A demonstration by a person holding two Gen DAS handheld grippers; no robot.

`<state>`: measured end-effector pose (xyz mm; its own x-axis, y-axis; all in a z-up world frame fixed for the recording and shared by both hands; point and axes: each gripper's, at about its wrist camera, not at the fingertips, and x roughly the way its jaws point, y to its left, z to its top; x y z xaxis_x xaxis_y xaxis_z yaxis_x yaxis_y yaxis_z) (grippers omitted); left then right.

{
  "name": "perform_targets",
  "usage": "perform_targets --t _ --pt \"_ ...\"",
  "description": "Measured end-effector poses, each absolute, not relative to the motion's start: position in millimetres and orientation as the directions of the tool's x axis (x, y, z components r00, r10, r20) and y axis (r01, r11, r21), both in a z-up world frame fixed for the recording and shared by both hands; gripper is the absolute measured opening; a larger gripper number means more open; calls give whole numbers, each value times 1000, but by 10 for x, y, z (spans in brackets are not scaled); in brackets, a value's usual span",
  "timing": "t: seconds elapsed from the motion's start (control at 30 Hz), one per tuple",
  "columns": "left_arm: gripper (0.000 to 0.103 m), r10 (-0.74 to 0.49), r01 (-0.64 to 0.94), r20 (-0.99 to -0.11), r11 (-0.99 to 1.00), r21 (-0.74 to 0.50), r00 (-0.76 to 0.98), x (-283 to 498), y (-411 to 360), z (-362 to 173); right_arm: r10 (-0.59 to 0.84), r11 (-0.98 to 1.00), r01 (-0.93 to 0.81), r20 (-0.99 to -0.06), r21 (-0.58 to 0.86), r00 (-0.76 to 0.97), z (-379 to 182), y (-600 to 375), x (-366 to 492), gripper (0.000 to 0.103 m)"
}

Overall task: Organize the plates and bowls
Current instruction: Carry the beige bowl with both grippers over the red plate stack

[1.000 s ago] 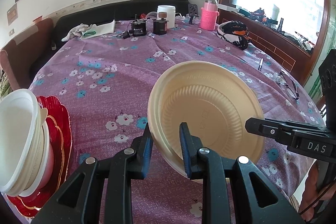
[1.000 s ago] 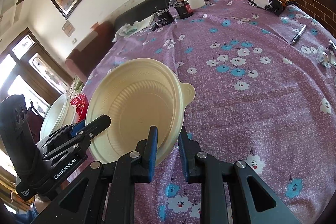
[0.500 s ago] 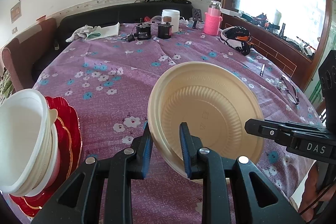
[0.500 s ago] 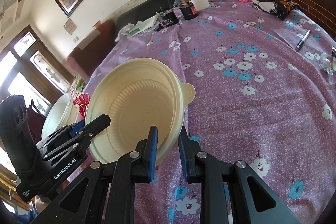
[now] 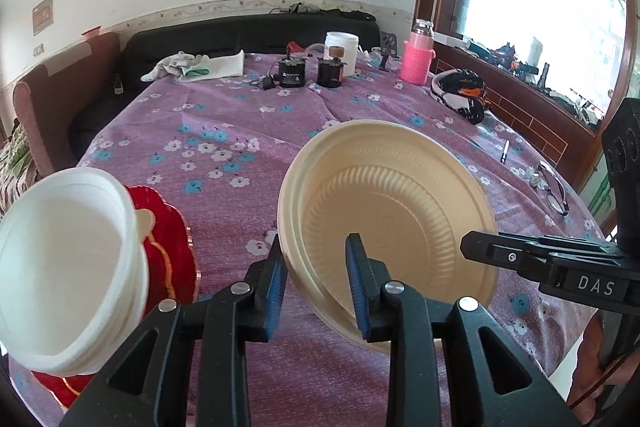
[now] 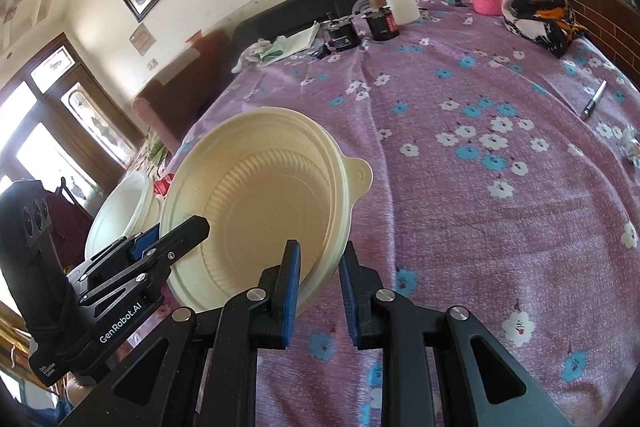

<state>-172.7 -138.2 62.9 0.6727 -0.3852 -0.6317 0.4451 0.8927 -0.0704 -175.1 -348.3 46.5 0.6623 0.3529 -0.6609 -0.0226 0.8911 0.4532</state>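
Both grippers hold one cream plastic bowl (image 5: 392, 203) by its rim, above the purple flowered tablecloth (image 5: 224, 131). My left gripper (image 5: 316, 263) is shut on the bowl's near left rim. My right gripper (image 6: 318, 267) is shut on its opposite rim; the bowl (image 6: 260, 207) has a small tab handle. A stack of white bowls (image 5: 60, 267) sits on red scalloped plates (image 5: 168, 247) at the left, and shows behind the bowl in the right wrist view (image 6: 120, 211).
At the table's far end stand a white jar (image 5: 342, 51), two dark jars (image 5: 292, 73), a pink-sleeved bottle (image 5: 418, 59), a cloth (image 5: 192, 67) and a black-and-orange bundle (image 5: 460, 95). A pen (image 5: 505, 151) and glasses (image 5: 554, 187) lie at the right.
Both grippers, still holding the cream bowl, have drifted toward the white bowl stack, which now looms larger at the left. The grips have not changed.
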Motion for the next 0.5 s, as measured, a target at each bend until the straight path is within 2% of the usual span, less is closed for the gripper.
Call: perform_targets --t 0.5 --pt "31 -369 390 -571 916 -92 733 -1783 -953 911 410 883 -105 -641 458 649 747 -3116 -1636 22"
